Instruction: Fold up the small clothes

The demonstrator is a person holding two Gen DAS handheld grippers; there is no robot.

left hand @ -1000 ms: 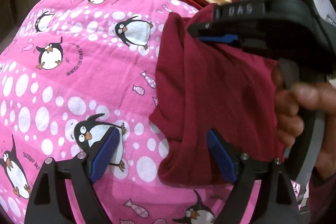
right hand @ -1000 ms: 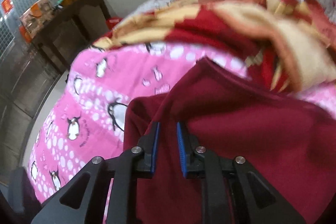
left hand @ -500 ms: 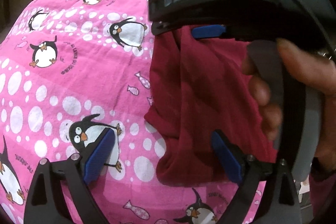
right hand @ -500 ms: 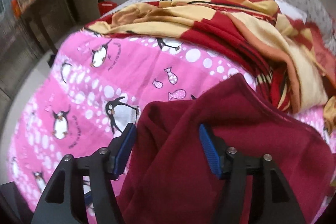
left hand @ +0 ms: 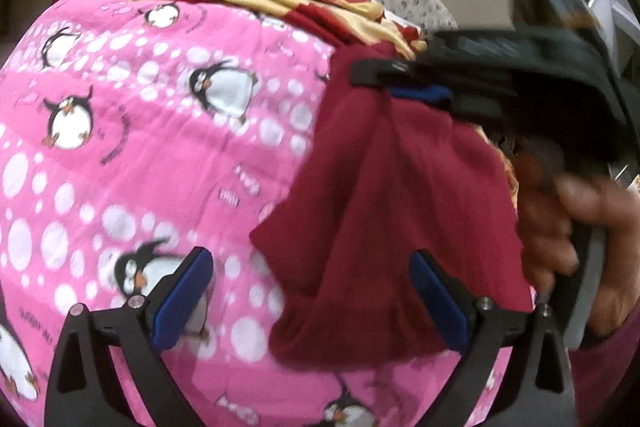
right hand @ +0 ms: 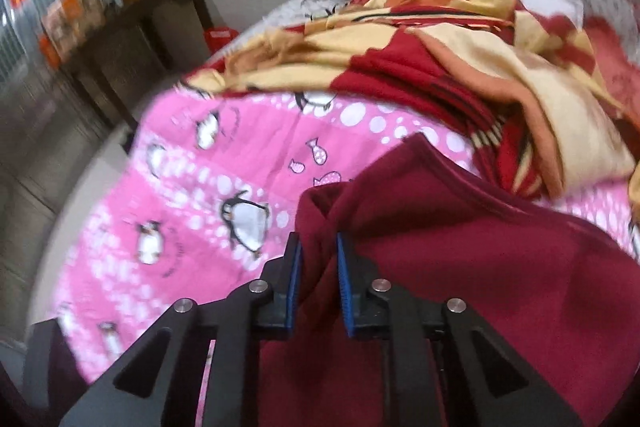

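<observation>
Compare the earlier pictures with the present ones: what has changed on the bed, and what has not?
The right tongs opened, then have just closed again on the maroon garment's edge, lifting it slightly. The left tongs have opened a little wider, gripping nothing. The penguin sheet lies unchanged.

Right gripper point(left hand: 416, 93) blurred in left wrist view, its pads mostly hidden by maroon cloth point(left hand: 384, 227). Hand point(left hand: 560, 227) smeared, cut by frame edge. Dark table point(right hand: 132, 39) clutter unreadable.

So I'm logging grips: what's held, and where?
The right gripper pinches the maroon garment at a bunched edge; the left gripper is open, empty.
</observation>
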